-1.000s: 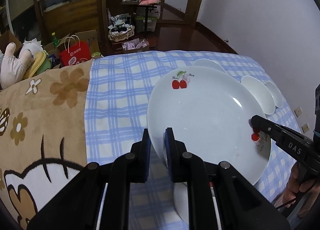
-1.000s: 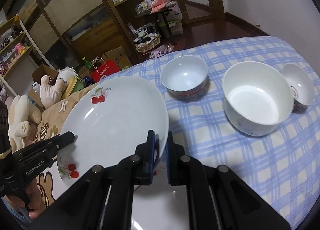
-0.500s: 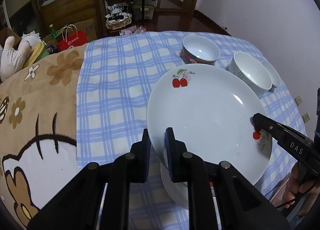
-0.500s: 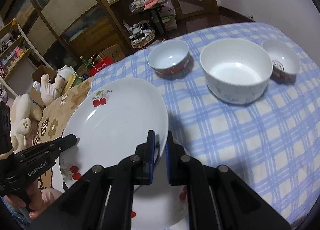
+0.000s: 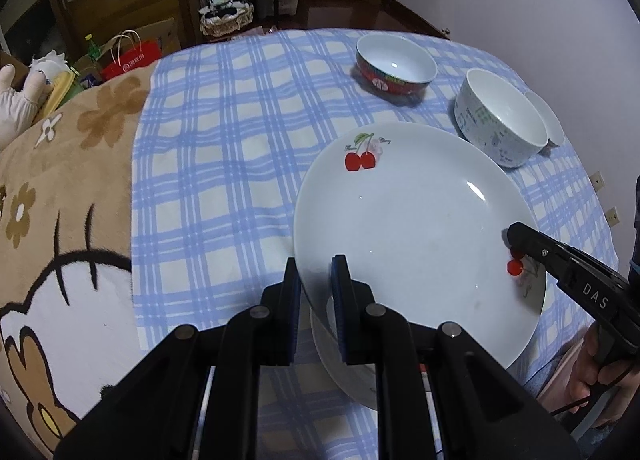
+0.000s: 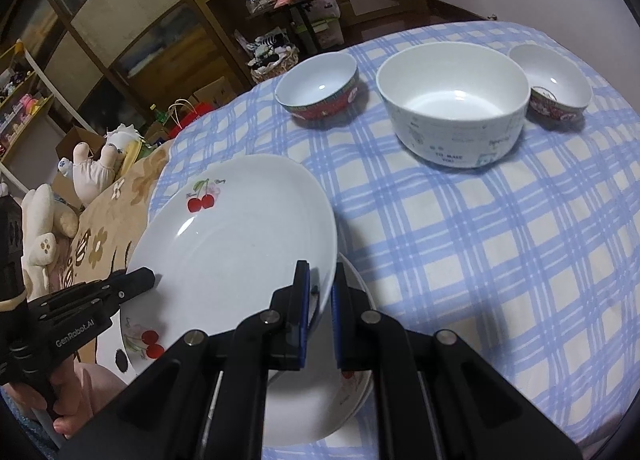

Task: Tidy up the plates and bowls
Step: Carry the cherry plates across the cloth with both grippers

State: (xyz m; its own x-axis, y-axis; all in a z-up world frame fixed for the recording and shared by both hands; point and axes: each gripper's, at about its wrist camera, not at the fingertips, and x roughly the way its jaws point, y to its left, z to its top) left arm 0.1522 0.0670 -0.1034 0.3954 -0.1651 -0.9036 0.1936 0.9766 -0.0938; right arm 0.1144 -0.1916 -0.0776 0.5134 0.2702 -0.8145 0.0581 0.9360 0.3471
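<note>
Lowered since a second ago, the plate (image 5: 416,220) now hangs just above a second plate (image 6: 320,412), and all three bowls have come into the left wrist view.

Left gripper (image 5: 316,280) is clenched on the plate's near rim at 7 o'clock in its own view; right gripper (image 6: 320,284) grasps the opposite rim, at 3 o'clock in the left view. Blue-checked cloth (image 5: 224,148) covers the surface. At 12 o'clock beyond the plate sit a red bowl (image 6: 318,88), a big white bowl (image 6: 452,104) and a small bowl (image 6: 554,82); the last two are just beside each other.
</note>
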